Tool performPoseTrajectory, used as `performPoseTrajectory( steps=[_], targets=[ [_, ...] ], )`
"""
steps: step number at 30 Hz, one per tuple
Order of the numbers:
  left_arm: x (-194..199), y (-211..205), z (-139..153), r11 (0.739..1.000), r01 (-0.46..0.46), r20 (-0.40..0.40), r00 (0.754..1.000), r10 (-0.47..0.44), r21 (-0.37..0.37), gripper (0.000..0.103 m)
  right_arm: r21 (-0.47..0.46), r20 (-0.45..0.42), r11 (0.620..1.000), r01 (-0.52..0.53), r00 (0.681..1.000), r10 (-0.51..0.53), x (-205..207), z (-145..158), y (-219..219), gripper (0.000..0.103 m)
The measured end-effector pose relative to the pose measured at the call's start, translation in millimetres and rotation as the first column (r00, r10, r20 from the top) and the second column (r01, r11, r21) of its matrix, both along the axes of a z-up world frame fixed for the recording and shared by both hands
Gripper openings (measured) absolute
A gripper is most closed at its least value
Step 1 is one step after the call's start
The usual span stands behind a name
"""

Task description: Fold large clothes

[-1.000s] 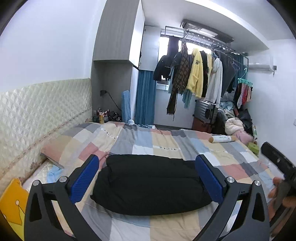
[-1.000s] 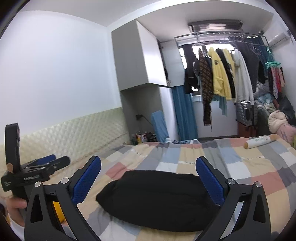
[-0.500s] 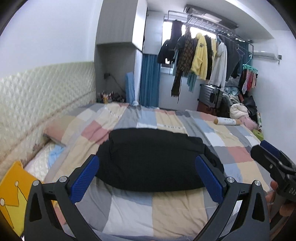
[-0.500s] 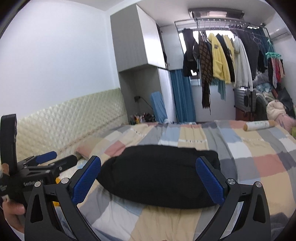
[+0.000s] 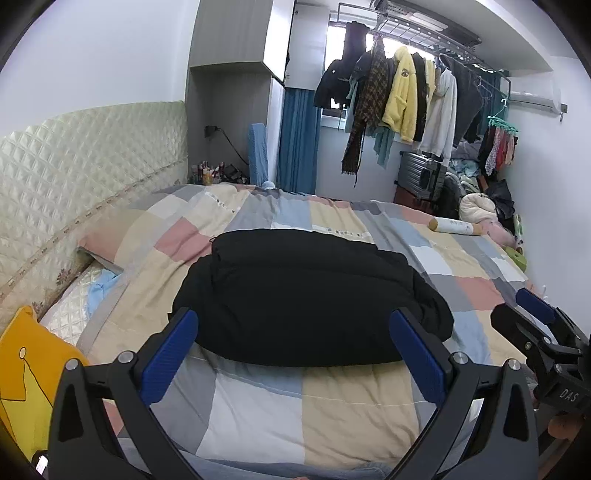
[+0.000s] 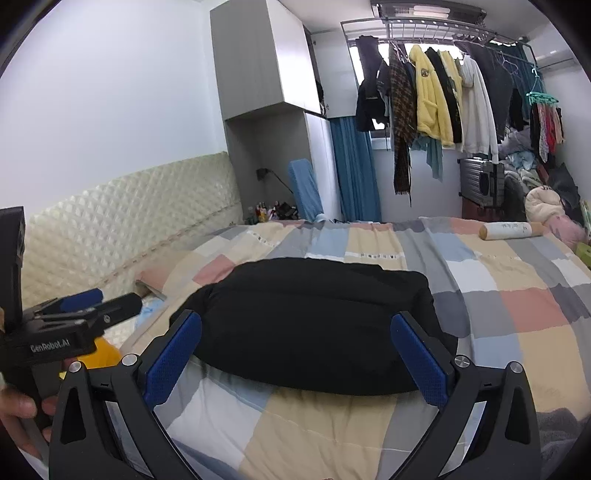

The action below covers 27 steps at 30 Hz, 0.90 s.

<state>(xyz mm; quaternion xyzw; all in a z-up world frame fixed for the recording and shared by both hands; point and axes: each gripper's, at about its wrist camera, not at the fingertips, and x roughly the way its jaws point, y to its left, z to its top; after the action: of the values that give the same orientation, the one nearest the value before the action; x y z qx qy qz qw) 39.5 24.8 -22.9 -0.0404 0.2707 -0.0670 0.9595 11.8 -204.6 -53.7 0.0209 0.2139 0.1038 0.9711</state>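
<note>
While both of my tongs hover above the near edge of the bed, the folded black garment [image 5: 306,299] lies flat on the patchwork quilt [image 5: 332,410], roughly at the middle of the mattress, forming a wide, rounded bundle with its long side toward me. My left gripper [image 5: 295,354] is released: its 2 blue-padded fingers [image 5: 170,354] stand wide apart, framing the near corners of the garment in this view without touching it. My right gripper [image 6: 295,354] is likewise released and empty, its blue pads [image 6: 417,358] spread to either side of the bundle's near edge. Seen from the left wrist camera, the right tool appears at the right margin, held in my right hand [image 5: 565,424]; seen from the right wrist camera, the left tool appears at the left margin, gripped by my left hand [image 6: 18,406]. Left of the garment, a quilted cream headboard [image 5: 85,173] runs along the wall, with a pillow [image 5: 110,240] under the quilt's edge and a yellow cushion [image 5: 26,369] nearer to me. Beyond the garment, a cream cylinder [image 5: 452,226] rests on the quilt near the far right corner. Behind the bed, coats and jackets hang from a ceiling rack [image 5: 406,22] at the window, among them a yellow jacket [image 5: 399,96], beside a blue curtain [image 5: 297,140].
</note>
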Motion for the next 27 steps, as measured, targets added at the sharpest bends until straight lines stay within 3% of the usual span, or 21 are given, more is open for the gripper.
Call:
performPoseTrajectory(
  steps=[11, 27],
  targets=[
    [8.0, 6.0, -8.5, 0.999, -0.046, -0.019, 0.999, 0.046, 0.006, 0.103, -0.003, -0.035, 1.000, 0.013, 0.999, -0.013, 7.3, -10.2, -2.1, 0.103],
    [7.3, 6.8, -8.9, 1.000, -0.026, -0.034, 0.999, 0.026, -0.008, 0.103, -0.006, -0.026, 0.999, 0.036, 0.999, -0.036, 4.6, -10.0, -4.2, 0.103]
  ],
)
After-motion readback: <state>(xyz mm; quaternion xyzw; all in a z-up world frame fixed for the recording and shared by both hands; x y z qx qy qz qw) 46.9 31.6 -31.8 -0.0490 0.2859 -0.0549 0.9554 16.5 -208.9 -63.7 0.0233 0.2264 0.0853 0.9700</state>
